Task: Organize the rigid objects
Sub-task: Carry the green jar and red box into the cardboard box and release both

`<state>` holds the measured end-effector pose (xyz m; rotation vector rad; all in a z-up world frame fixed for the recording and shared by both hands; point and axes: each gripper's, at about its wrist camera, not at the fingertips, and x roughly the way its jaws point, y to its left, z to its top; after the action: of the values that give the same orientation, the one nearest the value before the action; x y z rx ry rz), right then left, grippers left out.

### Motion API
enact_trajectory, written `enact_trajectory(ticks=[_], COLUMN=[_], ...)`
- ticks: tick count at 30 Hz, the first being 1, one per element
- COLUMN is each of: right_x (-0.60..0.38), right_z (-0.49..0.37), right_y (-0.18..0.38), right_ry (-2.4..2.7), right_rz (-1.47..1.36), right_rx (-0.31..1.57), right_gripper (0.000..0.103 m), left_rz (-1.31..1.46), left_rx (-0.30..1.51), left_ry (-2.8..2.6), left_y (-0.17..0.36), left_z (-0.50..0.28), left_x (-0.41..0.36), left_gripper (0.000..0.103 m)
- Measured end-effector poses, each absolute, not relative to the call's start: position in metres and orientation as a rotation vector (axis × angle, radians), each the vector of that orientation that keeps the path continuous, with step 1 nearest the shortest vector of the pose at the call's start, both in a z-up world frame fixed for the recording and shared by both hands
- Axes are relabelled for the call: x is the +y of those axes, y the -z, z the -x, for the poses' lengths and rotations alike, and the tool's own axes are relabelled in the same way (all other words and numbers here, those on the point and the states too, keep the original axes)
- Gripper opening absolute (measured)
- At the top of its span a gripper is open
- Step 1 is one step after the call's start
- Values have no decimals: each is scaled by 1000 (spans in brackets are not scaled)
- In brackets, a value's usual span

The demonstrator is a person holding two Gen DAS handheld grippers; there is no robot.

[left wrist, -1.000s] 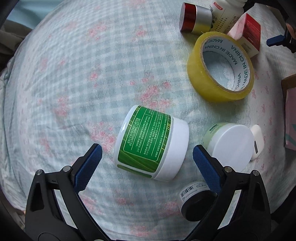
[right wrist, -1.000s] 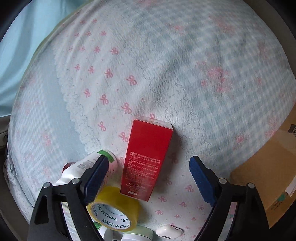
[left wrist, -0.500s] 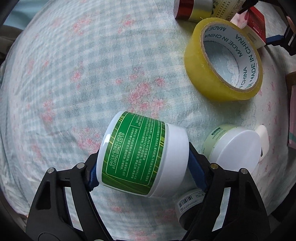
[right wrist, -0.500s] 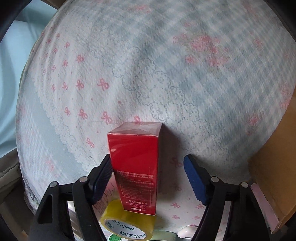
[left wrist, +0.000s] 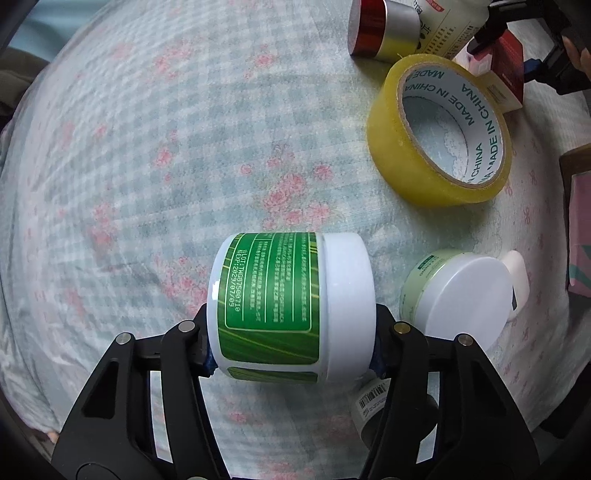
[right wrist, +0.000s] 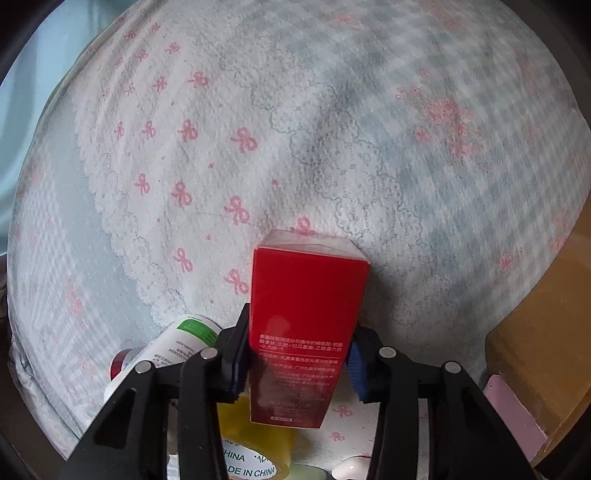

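Observation:
My left gripper (left wrist: 291, 349) is shut on a white jar with a green label (left wrist: 288, 310), held on its side between the blue pads. My right gripper (right wrist: 295, 363) is shut on a red box (right wrist: 304, 328), gripped across its sides. The red box also shows at the top right of the left wrist view (left wrist: 508, 70), with the right gripper around it. Both objects are over a bed with a blue checked floral cover (left wrist: 166, 155).
A yellow tape roll (left wrist: 439, 129) lies to the right. A pale green jar with a white lid (left wrist: 461, 295), a small white case (left wrist: 517, 273), a small barcoded jar (left wrist: 373, 410), a red-and-silver jar (left wrist: 380, 29) and a white bottle (right wrist: 166, 350) lie around. A cardboard box (right wrist: 546, 350) stands at right.
Both grippers have closed: the left one onto the green-labelled jar, the right one onto the red box, which moved in between its fingers.

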<state>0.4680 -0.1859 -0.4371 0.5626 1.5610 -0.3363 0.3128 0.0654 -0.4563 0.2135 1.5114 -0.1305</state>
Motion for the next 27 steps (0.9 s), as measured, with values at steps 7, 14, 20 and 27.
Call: enact_trajectory(ticks=[7,14,20,27], right_x=[-180,-177,-194,-239], right_z=[-437,-390,-339,-288], right_y=[394,322,241,187], right_ry=[272,161,50,-10], right_rz=[-567,-563,-532,-456], right_rx=[1486,1415,1353,1298], right_gripper=[40,40,40,40], left_rz=[-139,-38,-13,-64], left_rx=[1441,1340,1236,1128], left_ry=[132,137,207,296], left_y=[426,360,286,208], left_z=[-293,-273,-267,-256], left_x=[80,102,80,19], left_gripper=[53,53,53,53])
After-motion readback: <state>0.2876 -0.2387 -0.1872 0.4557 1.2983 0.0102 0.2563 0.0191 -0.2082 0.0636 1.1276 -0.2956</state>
